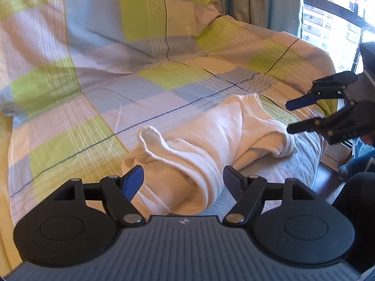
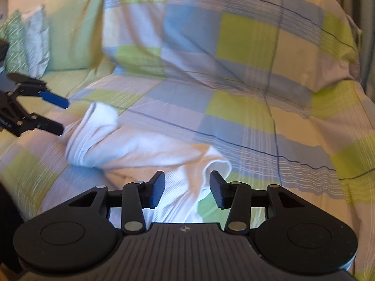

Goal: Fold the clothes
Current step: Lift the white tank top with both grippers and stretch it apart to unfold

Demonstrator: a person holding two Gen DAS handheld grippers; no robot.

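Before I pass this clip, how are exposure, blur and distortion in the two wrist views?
Left wrist: window blown out, white garment fairly sharp, checked bedspread smeared, edges bowed by fisheye. Right wrist: dimmer and softer overall, garment and left gripper motion-blurred, no glare.

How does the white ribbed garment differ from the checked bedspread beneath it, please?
The white ribbed garment is plain and bunched into a loose roll; the checked bedspread shows green, blue and pale squares and lies spread wide. The garment is far smaller. Both are soft, creased fabric.
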